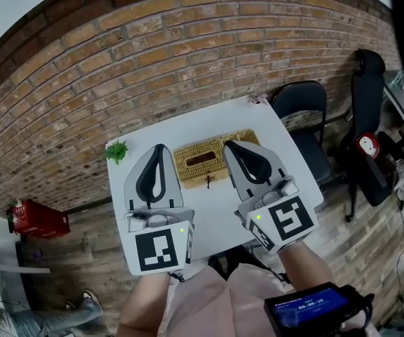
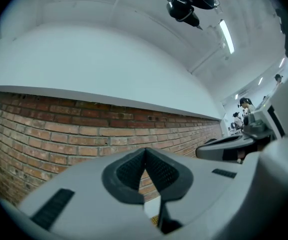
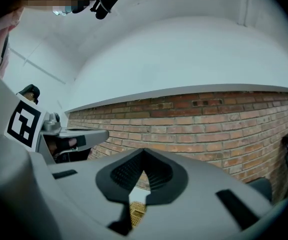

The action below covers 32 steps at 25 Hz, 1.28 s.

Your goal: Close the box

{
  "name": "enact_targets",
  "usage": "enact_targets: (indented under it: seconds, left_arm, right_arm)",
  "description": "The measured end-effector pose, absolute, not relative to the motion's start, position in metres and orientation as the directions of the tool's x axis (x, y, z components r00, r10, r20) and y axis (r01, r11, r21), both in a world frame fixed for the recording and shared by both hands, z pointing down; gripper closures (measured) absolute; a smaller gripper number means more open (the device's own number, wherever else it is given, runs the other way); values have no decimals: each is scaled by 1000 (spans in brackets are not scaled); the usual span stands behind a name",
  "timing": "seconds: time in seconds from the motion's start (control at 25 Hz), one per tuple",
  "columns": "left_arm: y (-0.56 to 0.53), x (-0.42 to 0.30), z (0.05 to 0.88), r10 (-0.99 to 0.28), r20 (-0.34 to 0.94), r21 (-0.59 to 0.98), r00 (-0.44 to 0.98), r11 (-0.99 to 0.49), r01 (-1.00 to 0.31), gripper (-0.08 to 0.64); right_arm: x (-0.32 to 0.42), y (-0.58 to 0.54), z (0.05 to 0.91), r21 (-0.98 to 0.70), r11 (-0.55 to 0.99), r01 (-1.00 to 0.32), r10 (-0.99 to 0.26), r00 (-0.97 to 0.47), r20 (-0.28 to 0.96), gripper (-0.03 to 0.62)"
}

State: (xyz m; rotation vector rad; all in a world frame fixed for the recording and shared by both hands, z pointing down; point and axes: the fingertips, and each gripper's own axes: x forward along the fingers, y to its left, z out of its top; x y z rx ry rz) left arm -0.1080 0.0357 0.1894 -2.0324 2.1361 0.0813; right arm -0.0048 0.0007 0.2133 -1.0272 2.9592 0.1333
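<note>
My left gripper (image 1: 161, 147) and right gripper (image 1: 227, 144) hang pinched shut and empty above the counter (image 1: 149, 135), so I'd lower gently and press the woven box (image 1: 203, 161) lid flat.

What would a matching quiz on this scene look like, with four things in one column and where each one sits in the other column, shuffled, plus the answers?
Things:
1. woven box
2. green plant
3. red case
4. black chair

Places:
A. on the floor, left of the table
B. beside the table's right edge
C. on the table's far left corner
D. in the middle of the table

Pairs: 1-D, 2-C, 3-A, 4-B
</note>
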Motion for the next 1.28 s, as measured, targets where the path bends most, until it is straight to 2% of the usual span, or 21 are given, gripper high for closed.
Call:
enact_targets:
  seconds: [1.04, 1.28]
  left_arm:
    - [30, -111, 192, -984, -177, -40, -35, 42, -998, 551]
    - [26, -115, 194, -984, -175, -101, -20, 38, -994, 551]
  right_arm:
    - [-15, 0, 209, 118, 784, -610, -610, -792, -38, 595]
    - [-18, -3, 207, 126, 786, -605, -605, -795, -42, 595]
